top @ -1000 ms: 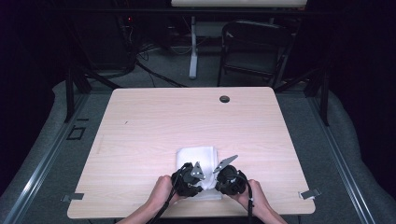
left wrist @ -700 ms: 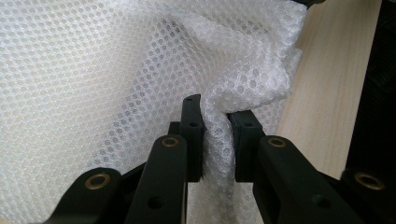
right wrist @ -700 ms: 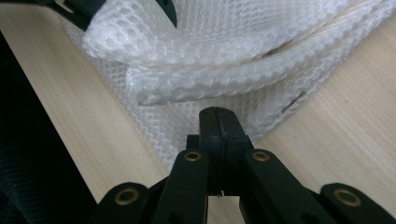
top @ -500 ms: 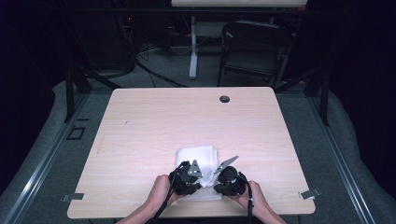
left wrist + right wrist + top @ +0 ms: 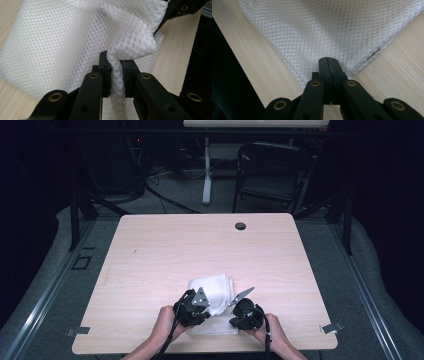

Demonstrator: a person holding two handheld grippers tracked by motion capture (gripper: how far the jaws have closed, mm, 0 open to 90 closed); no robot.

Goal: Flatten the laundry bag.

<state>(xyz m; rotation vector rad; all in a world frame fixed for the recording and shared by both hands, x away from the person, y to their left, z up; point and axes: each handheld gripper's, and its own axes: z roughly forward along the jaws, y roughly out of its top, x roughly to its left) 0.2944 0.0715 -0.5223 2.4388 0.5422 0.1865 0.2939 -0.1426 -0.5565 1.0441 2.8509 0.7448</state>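
Note:
A white mesh cloth (image 5: pixel 214 289) lies folded near the table's front edge, between the person's two hands. My left gripper (image 5: pixel 205 306) is shut on a raised fold of the cloth (image 5: pixel 62 37), which bunches between the jaws (image 5: pixel 116 67). At the cloth's right side my right gripper (image 5: pixel 233 309) has its jaws pressed together on a corner of the cloth (image 5: pixel 332 25), with the tips (image 5: pixel 329 65) low over the wood. The right gripper (image 5: pixel 180 10) also shows at the cloth's far corner in the left gripper view.
The light wooden table (image 5: pixel 200 245) has a round black cable hole (image 5: pixel 240 226) near its back edge. A dark chair (image 5: pixel 272 170) and cables stand on the floor behind. The front edge is just below the hands.

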